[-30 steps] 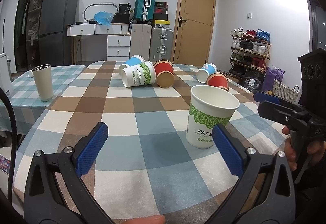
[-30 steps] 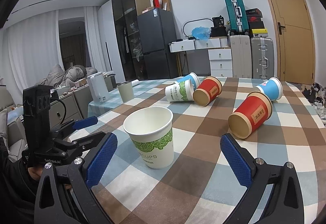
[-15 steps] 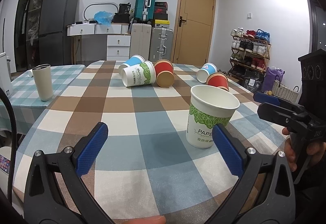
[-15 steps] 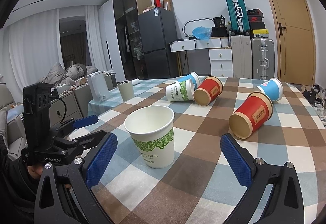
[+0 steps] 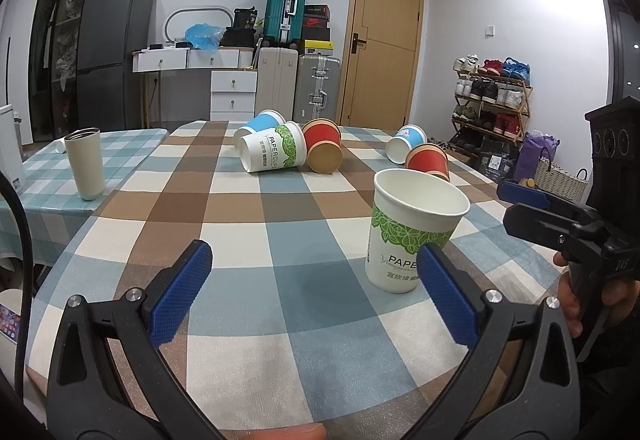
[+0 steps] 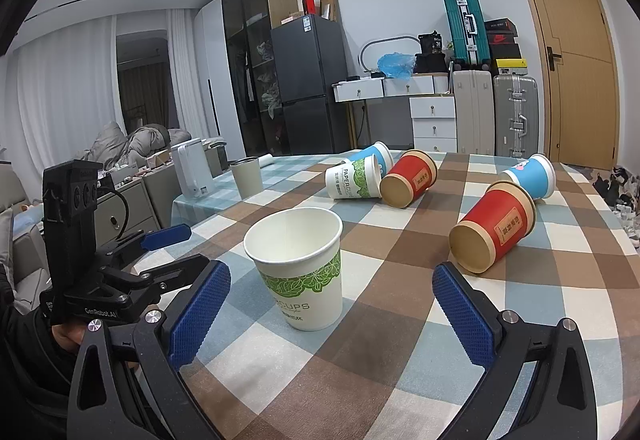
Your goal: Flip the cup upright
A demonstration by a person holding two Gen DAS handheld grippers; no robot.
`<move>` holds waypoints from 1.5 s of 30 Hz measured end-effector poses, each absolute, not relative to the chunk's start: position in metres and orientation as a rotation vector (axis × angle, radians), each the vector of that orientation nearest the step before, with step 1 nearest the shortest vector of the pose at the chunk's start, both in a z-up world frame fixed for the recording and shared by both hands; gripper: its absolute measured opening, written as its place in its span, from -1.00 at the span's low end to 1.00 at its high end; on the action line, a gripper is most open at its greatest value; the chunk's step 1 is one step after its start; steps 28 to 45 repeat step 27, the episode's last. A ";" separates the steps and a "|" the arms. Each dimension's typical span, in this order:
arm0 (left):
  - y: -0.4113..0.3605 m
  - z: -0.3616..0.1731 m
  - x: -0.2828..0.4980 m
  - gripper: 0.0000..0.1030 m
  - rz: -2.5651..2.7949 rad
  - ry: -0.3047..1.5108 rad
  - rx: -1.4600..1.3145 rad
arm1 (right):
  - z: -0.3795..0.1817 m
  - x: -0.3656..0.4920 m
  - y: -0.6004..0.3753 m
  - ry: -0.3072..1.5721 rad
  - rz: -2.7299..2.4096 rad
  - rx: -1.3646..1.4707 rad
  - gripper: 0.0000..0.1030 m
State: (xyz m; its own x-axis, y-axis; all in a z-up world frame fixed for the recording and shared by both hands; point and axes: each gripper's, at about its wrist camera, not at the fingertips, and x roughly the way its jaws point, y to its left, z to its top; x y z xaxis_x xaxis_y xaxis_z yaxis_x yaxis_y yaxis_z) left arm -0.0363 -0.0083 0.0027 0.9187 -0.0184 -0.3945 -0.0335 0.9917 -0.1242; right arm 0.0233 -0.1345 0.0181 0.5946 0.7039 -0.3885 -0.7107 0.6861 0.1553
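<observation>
A white paper cup with a green leaf band (image 5: 408, 232) stands upright on the checked tablecloth; it also shows in the right wrist view (image 6: 302, 272). Several cups lie on their sides further back: a white-green one (image 5: 272, 153), a blue one (image 5: 258, 121), two red ones (image 5: 324, 151) (image 5: 428, 161) and another blue one (image 5: 406, 149). My left gripper (image 5: 316, 296) is open and empty, its right finger just in front of the upright cup. My right gripper (image 6: 332, 316) is open and empty, just short of the upright cup.
A cream tumbler (image 5: 85, 163) stands on the adjoining checked table at left. A white appliance (image 6: 192, 169) stands beside it. The table's right edge (image 5: 532, 240) is close to the right gripper body. Suitcases, drawers and a shoe rack stand beyond.
</observation>
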 end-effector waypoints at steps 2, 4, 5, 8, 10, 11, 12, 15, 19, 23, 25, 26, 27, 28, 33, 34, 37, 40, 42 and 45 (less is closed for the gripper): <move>-0.008 0.002 -0.036 0.98 0.009 0.405 -0.131 | 0.018 0.023 -0.135 0.443 0.823 -0.017 1.00; -0.008 0.004 -0.036 0.98 0.009 0.403 -0.134 | 0.018 0.023 -0.134 0.443 0.822 -0.019 1.00; -0.008 0.004 -0.037 0.98 0.009 0.401 -0.136 | 0.018 0.023 -0.135 0.443 0.822 -0.018 1.00; -0.006 0.004 -0.035 0.98 0.013 0.403 -0.141 | 0.018 0.023 -0.134 0.443 0.823 -0.017 1.00; -0.005 0.004 -0.034 0.98 0.012 0.406 -0.145 | 0.018 0.023 -0.134 0.442 0.823 -0.017 1.00; -0.004 0.004 -0.035 0.98 0.013 0.406 -0.146 | 0.018 0.023 -0.134 0.442 0.823 -0.016 1.00; -0.004 0.003 -0.034 0.98 0.015 0.405 -0.144 | 0.018 0.023 -0.134 0.444 0.823 -0.016 1.00; -0.004 0.003 -0.035 0.98 0.015 0.403 -0.139 | 0.018 0.022 -0.134 0.441 0.823 -0.017 1.00; -0.005 0.002 -0.036 0.98 0.015 0.399 -0.127 | 0.018 0.023 -0.134 0.442 0.823 -0.018 1.00; -0.005 0.002 -0.037 0.98 0.016 0.396 -0.126 | 0.018 0.023 -0.134 0.443 0.823 -0.017 1.00; -0.005 0.002 -0.037 0.98 0.015 0.395 -0.126 | 0.018 0.023 -0.134 0.442 0.823 -0.018 1.00; -0.006 0.002 -0.038 0.98 0.016 0.394 -0.125 | 0.018 0.022 -0.134 0.442 0.822 -0.018 1.00; -0.006 0.002 -0.037 0.98 0.016 0.395 -0.124 | 0.018 0.023 -0.134 0.442 0.823 -0.018 1.00; -0.006 0.002 -0.037 0.98 0.016 0.395 -0.124 | 0.018 0.023 -0.134 0.442 0.823 -0.018 1.00; -0.006 0.002 -0.037 0.98 0.016 0.395 -0.124 | 0.018 0.023 -0.134 0.442 0.823 -0.018 1.00; -0.006 0.002 -0.037 0.98 0.016 0.395 -0.124 | 0.018 0.023 -0.134 0.442 0.823 -0.018 1.00; -0.006 0.002 -0.037 0.98 0.016 0.395 -0.124 | 0.018 0.023 -0.134 0.442 0.823 -0.018 1.00; -0.006 0.002 -0.037 0.98 0.016 0.395 -0.124 | 0.018 0.023 -0.134 0.442 0.823 -0.018 1.00; -0.006 0.002 -0.037 0.98 0.016 0.395 -0.124 | 0.018 0.023 -0.134 0.442 0.823 -0.018 1.00; -0.006 0.002 -0.037 0.98 0.016 0.395 -0.124 | 0.018 0.023 -0.134 0.442 0.823 -0.018 1.00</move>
